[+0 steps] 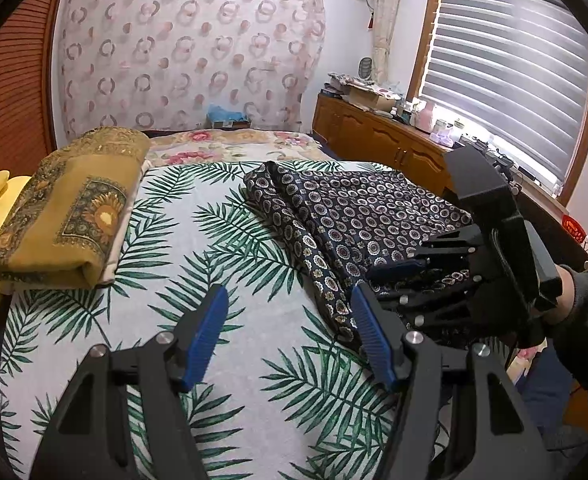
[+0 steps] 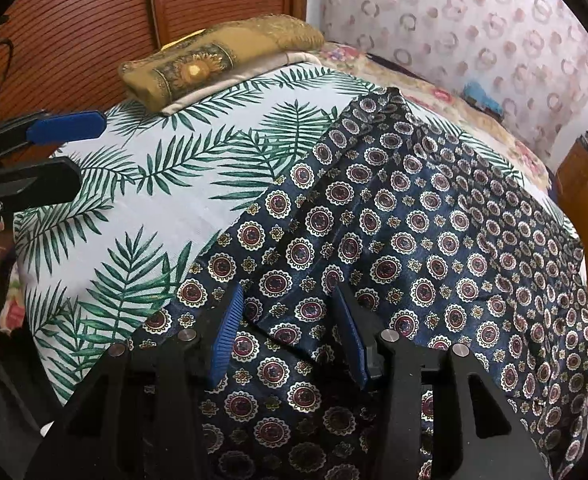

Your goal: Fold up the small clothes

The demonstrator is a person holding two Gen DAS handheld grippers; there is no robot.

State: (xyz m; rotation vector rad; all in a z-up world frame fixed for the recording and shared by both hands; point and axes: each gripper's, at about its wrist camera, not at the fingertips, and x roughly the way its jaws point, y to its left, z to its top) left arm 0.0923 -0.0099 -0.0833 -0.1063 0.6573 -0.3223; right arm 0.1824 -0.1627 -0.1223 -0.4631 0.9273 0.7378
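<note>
Hovering over the palm-leaf bedsheet, the left gripper has its blue pads spread with nothing between them — its right pad lies just at the near edge of the dark medallion-print garment. The right gripper sits low over that same garment, its blue fingers partly apart with a raised ridge of the cloth between them; whether the pads press on the fabric I cannot tell. A dark-sleeved hand holds it at the bed's right side. The garment lies spread on the right half of the sheet, one long strip folded along its left edge. Beyond, at the sheet's far left corner, rests a folded mustard blanket — well apart from the garment.
</note>
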